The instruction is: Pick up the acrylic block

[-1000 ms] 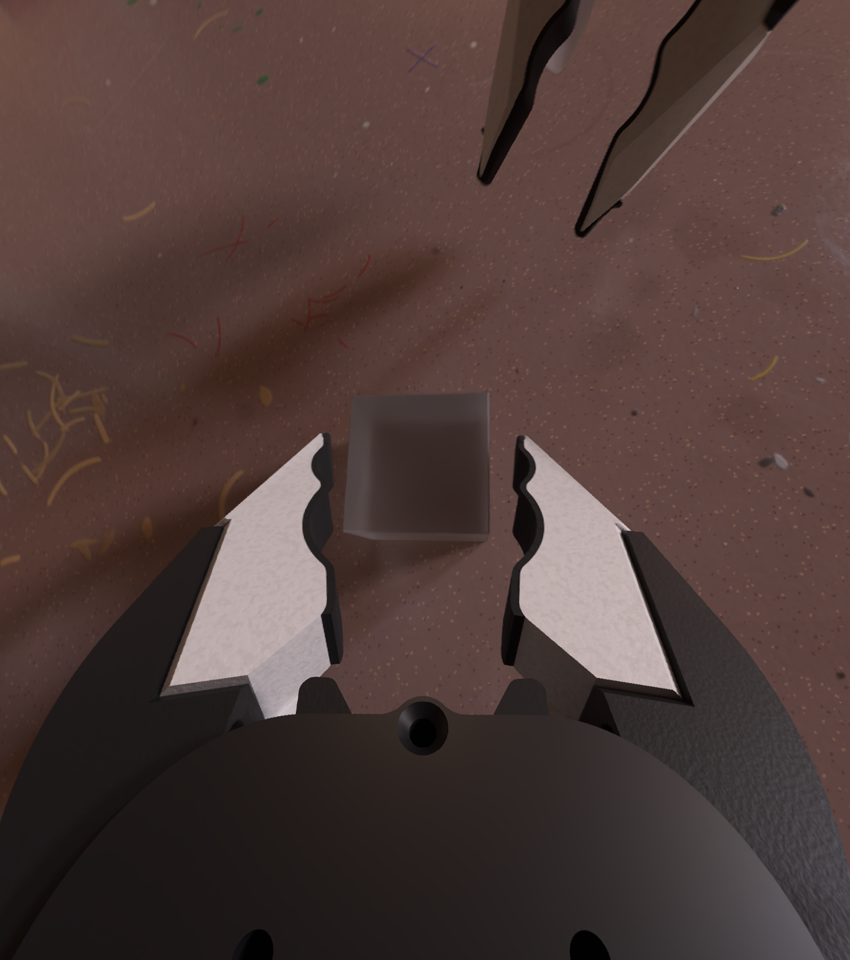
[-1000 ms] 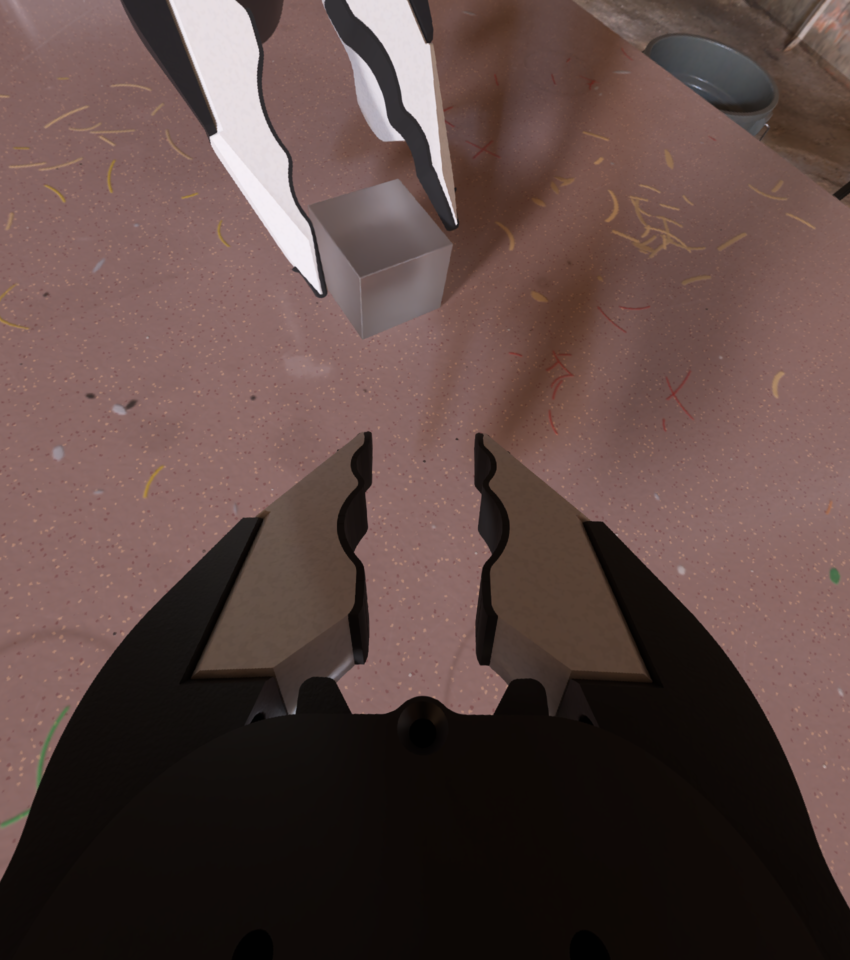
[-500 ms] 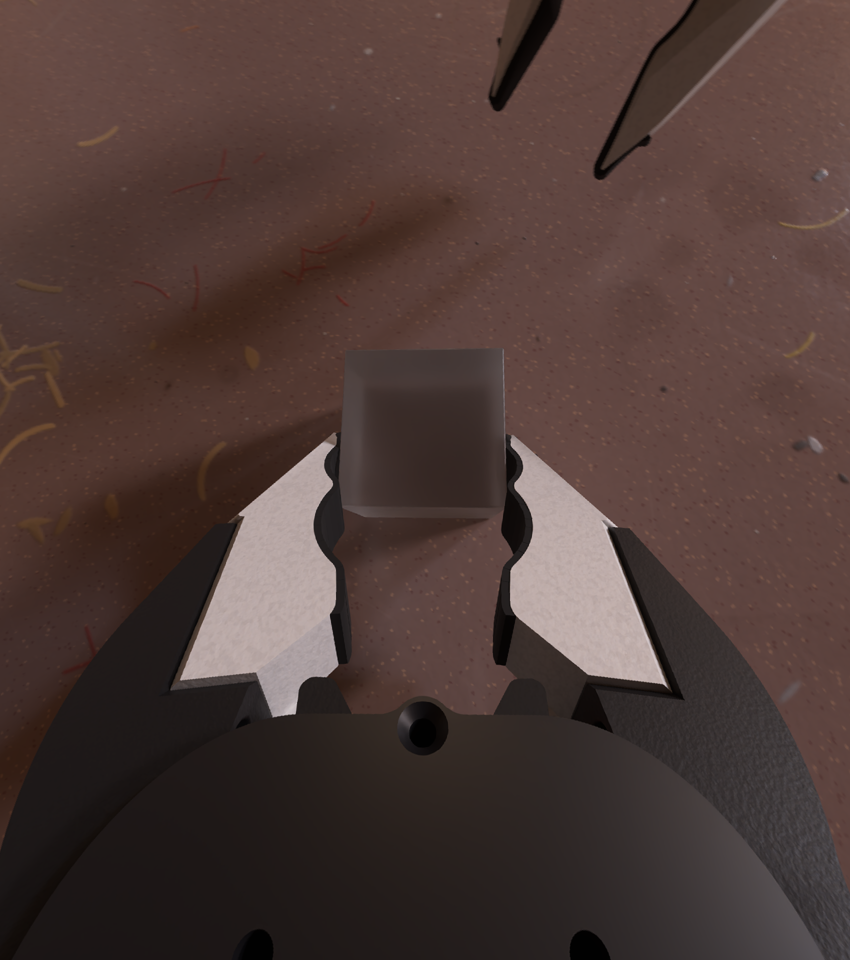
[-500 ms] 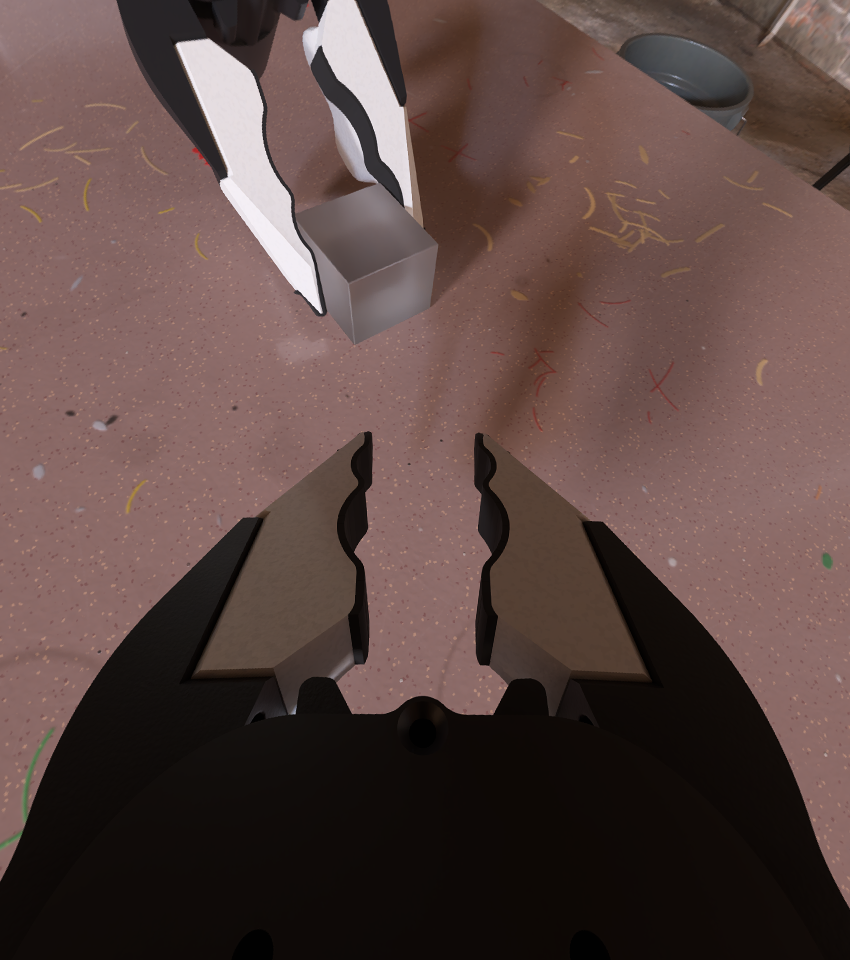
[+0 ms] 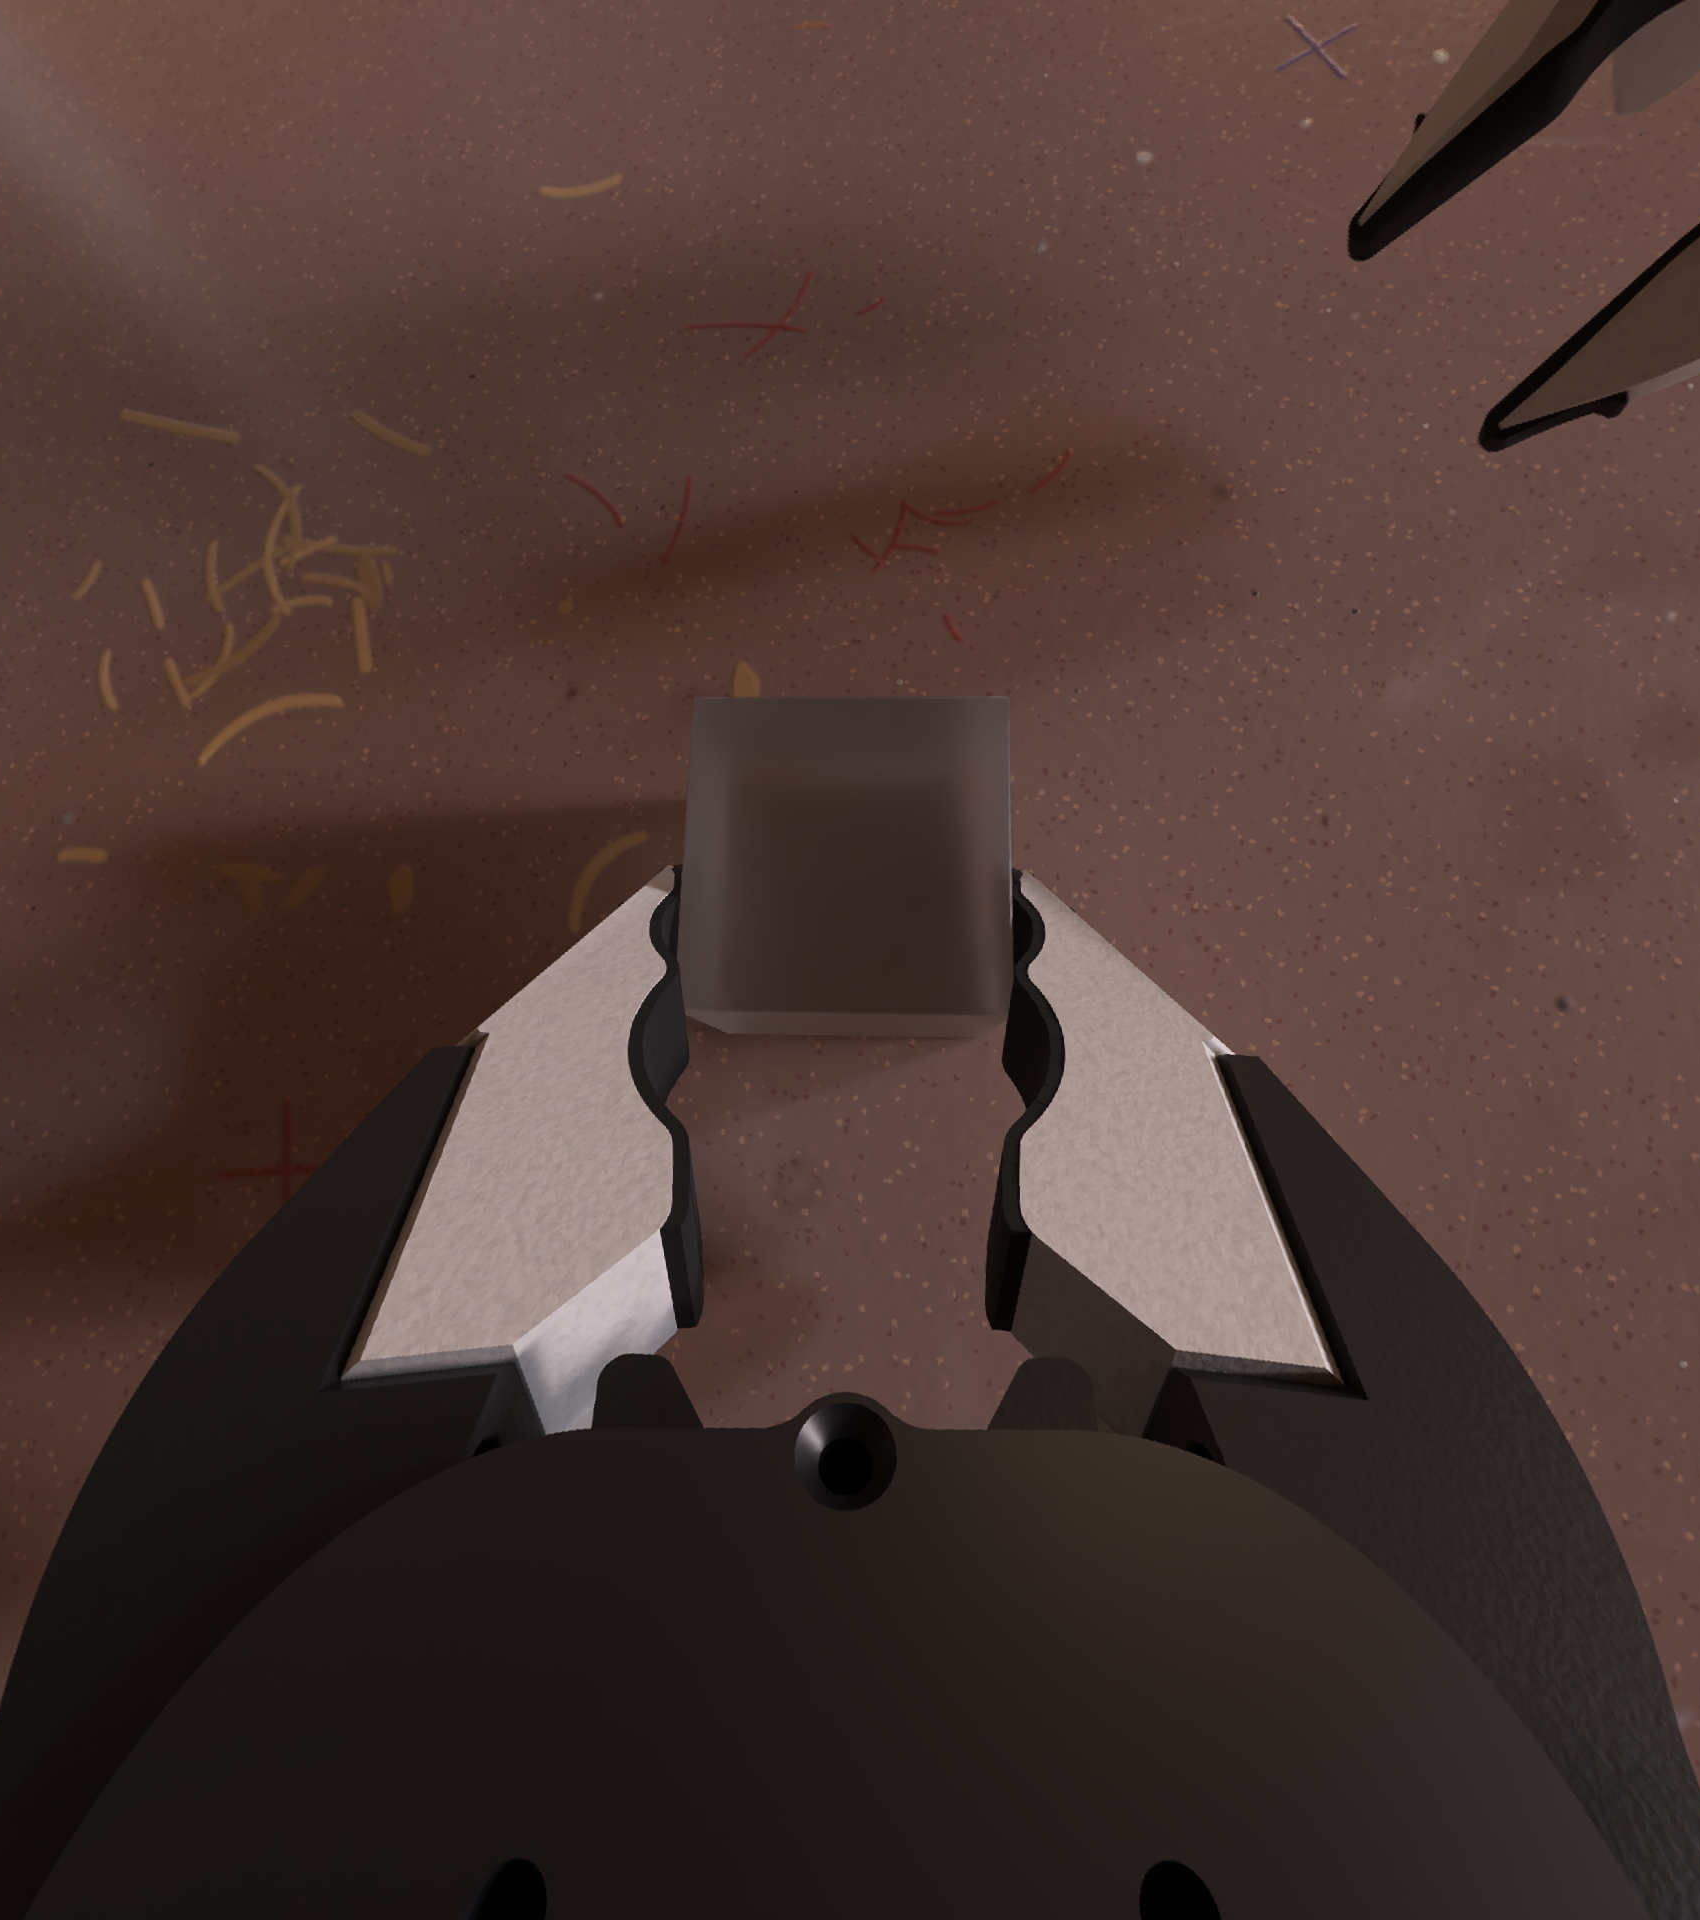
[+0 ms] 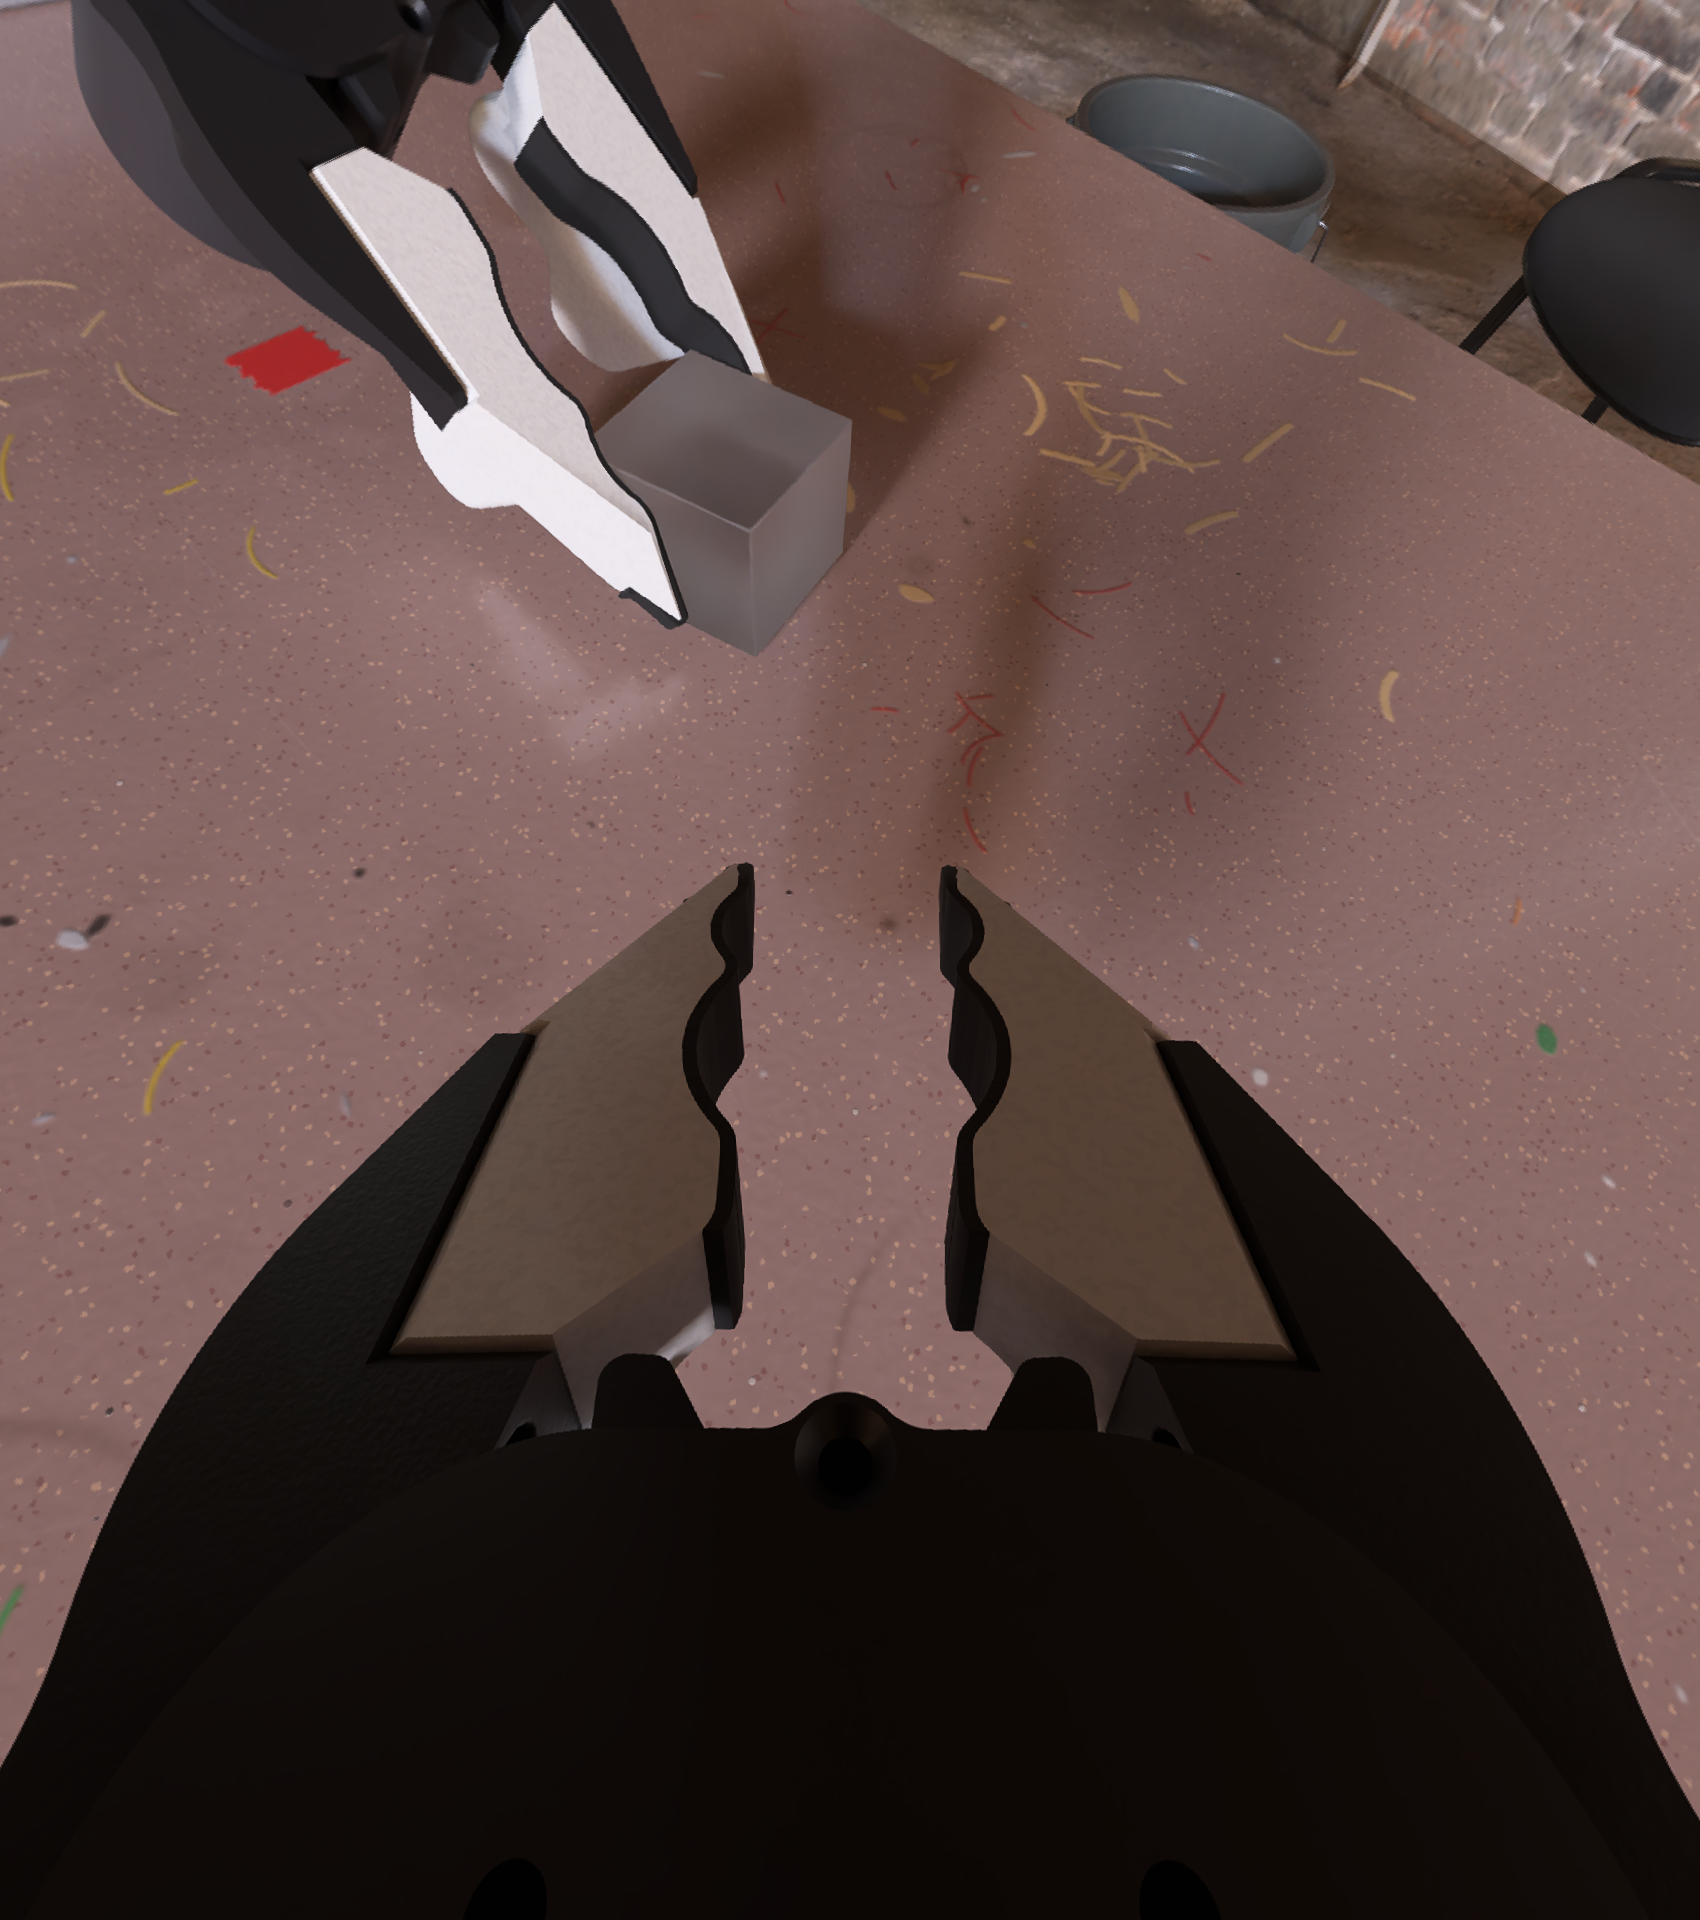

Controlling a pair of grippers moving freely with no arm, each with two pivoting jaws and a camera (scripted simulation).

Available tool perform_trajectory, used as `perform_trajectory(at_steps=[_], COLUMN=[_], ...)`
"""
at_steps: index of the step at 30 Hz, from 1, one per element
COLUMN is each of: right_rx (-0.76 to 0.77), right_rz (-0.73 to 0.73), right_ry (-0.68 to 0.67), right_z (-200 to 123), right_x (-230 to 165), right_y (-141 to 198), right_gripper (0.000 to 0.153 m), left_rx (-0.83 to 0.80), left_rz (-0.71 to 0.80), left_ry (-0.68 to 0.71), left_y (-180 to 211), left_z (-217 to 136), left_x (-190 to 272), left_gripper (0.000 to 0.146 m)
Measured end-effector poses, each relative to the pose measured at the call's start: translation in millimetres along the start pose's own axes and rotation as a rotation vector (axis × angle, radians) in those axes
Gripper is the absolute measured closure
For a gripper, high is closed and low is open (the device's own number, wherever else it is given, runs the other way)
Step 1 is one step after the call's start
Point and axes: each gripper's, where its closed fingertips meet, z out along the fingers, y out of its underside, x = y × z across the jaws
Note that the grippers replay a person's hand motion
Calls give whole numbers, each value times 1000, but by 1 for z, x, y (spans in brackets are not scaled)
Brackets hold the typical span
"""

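Note:
The acrylic block (image 5: 846, 862) is a clear, greyish cube. My left gripper (image 5: 846, 883) is shut on it, with the white fingertips pressed against its left and right faces. In the right wrist view the block (image 6: 763, 520) hangs tilted in the left gripper (image 6: 711, 488), a little above the brown table (image 6: 410, 790). My right gripper (image 6: 846, 873) is open and empty, apart from the block and nearer the table's front. Its tan fingers (image 5: 1594, 343) show at the top right of the left wrist view.
The table (image 5: 1345, 831) is speckled with yellow and red scratch marks. A red patch (image 6: 288, 358) lies at its far left. Beyond the table's far right edge stand a grey bucket (image 6: 1210, 145) and a black chair (image 6: 1677, 312) before a brick wall.
My left gripper closed on the block and raised it off the table, tilting it. The right gripper stayed open and drew back and up.

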Motion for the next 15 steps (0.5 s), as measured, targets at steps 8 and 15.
perform_trajectory(at_steps=[8,15], right_rx=[3,127], right_rz=[-21,-13], right_ry=[24,70], right_z=[1,-7], right_x=[1,11], right_y=[-2,-18], right_gripper=[118,117], left_rx=[10,11], left_rz=[49,123], left_ry=[32,102], left_y=[-1,6], left_z=[0,-6], left_x=[1,8], left_gripper=[86,85])
